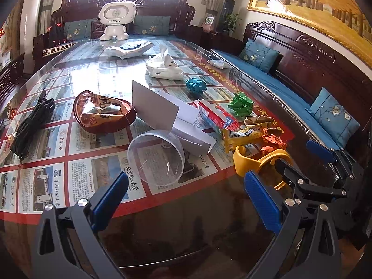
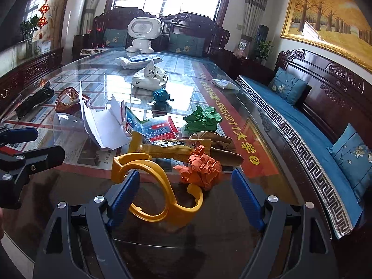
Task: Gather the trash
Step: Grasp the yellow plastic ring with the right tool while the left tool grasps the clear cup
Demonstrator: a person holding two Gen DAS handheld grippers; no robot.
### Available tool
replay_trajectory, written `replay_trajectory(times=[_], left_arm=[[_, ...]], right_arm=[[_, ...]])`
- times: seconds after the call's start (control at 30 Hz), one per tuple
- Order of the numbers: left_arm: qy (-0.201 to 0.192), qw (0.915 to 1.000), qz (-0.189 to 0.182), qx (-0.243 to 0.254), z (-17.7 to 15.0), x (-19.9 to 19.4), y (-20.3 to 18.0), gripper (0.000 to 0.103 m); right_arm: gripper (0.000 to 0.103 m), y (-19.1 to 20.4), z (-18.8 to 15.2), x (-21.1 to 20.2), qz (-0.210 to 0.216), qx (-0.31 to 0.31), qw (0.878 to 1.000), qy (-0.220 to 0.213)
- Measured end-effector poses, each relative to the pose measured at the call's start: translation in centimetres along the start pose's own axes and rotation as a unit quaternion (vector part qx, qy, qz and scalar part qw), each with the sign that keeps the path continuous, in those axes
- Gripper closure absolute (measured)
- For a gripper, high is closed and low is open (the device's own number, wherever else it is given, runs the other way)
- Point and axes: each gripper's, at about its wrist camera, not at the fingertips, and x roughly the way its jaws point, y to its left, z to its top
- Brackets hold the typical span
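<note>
A white robot toy stands at the table's far end; a black cable bundle lies left; blue cushions line the right bench.

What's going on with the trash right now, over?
Both hand-held grippers, left and right, open, holding nothing. Orange paper ball nearest the right one, untouched. Yellow plastic hook lies between its fingers.

We count three crumpled paper balls: one orange, one green, one teal. We also count one yellow wrapper, one clear cup, one brown bowl, and two hand-held grippers.
</note>
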Motion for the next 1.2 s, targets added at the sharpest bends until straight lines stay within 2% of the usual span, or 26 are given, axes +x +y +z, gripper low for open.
replay_trajectory(times=[0.23,0.37,0.5,0.57,0.9,1.2], left_arm=[[0.007,1.0000,-0.003,-0.005,0.3,0.9,0.1,0.004],[0.013,0.9995,-0.023,-0.015,0.4,1.3,0.3,0.004],[0.014,0.9986,-0.044,-0.026,0.6,1.6,0.5,0.004],[0.015,0.9984,-0.047,-0.028,0.7,1.8,0.4,0.004],[0.018,0.9989,-0.041,-0.017,1.3,3.2,-0.3,0.004],[0.025,0.9986,-0.035,-0.030,1.7,4.3,0.0,0.004]], right_arm=[[0.027,0.7,0.3,1.5,-0.006,-0.026,1.000,0.012],[0.049,0.8,-0.1,2.6,-0.002,-0.034,0.999,0.029],[0.084,0.3,-0.4,3.0,0.018,-0.019,0.999,0.036],[0.091,0.1,-0.5,2.9,0.025,-0.012,0.999,0.036],[0.094,-0.9,-0.6,2.0,0.051,0.021,0.998,0.019],[0.094,-1.1,-0.5,1.6,0.062,0.024,0.998,0.015]])
